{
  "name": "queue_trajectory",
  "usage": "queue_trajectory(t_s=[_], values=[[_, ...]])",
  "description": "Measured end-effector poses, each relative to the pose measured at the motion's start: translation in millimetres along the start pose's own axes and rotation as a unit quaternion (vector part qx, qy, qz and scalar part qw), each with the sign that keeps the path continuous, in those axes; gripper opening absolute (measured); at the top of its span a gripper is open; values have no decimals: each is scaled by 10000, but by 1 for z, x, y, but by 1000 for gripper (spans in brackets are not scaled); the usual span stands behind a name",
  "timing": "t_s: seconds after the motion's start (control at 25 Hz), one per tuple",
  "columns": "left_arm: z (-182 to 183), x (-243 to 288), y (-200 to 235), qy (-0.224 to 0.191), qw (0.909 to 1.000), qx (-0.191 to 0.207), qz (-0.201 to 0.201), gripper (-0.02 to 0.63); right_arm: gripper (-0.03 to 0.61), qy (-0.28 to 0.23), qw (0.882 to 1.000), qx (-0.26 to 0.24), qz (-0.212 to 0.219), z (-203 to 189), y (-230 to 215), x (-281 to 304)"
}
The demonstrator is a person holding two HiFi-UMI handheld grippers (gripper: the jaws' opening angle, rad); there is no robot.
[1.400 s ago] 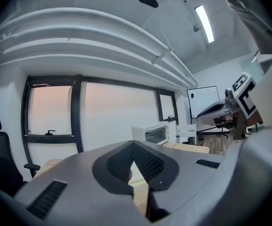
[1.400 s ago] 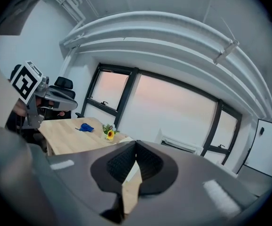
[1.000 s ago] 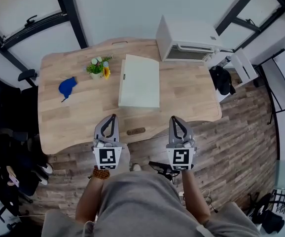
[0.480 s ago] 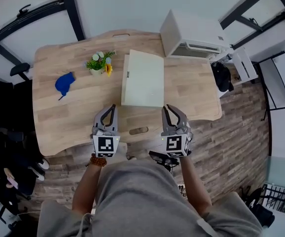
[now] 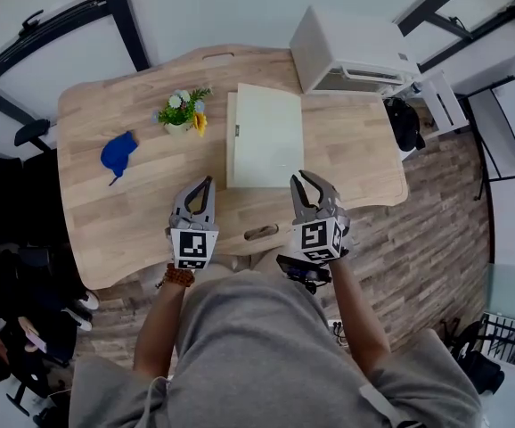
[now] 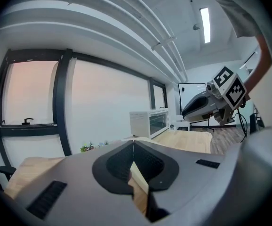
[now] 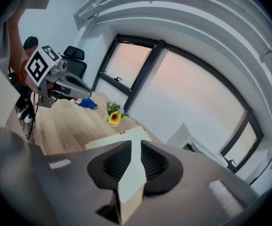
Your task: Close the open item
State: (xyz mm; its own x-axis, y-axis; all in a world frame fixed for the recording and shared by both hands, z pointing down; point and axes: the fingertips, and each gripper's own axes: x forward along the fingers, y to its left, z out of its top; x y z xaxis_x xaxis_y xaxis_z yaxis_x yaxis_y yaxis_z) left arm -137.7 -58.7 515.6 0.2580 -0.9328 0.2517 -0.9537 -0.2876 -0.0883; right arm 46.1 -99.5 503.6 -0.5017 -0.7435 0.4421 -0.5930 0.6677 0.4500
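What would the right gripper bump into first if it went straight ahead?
Probably the pale flat box: the right gripper, jaws opening and empty, points at its near right corner. Its height is unclear, so it might pass over the top.

Bright, even light from a washed-out pinkish black-framed window (image 7: 192,86) and a white ceiling strip lamp (image 6: 204,25); strong fisheye bending, dark corners.

The table (image 5: 133,203) is pale wood with a matt, visible grain. The box (image 5: 265,136) looks smooth and matt (card or plastic, hard to tell); the floor (image 5: 436,230) is darker wood plank.
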Motion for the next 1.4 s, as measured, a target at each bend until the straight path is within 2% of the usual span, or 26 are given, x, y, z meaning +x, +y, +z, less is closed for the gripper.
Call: queue_trajectory(t_s=[0.16,0.28,0.52,0.68,1.12,1.4], values=[[-18,12,2,261,9996,-79,-60,9,91,142,9987,-395,284,-13,16,18],[-34,24,3,465,9988,-143,-92,9,134,259,9960,-601,612,-27,34,36],[-55,37,6,781,9962,-387,-11,9,214,396,9793,-1369,1439,-54,83,71],[-63,48,4,913,9951,-364,-101,9,252,385,9733,-1461,1726,-61,96,89],[-72,65,-1,1122,9924,-471,-163,9,298,467,9635,-1653,2052,-86,127,103],[-82,59,-4,1251,9910,-422,-206,9,298,404,9717,-1657,1636,-93,123,109]])
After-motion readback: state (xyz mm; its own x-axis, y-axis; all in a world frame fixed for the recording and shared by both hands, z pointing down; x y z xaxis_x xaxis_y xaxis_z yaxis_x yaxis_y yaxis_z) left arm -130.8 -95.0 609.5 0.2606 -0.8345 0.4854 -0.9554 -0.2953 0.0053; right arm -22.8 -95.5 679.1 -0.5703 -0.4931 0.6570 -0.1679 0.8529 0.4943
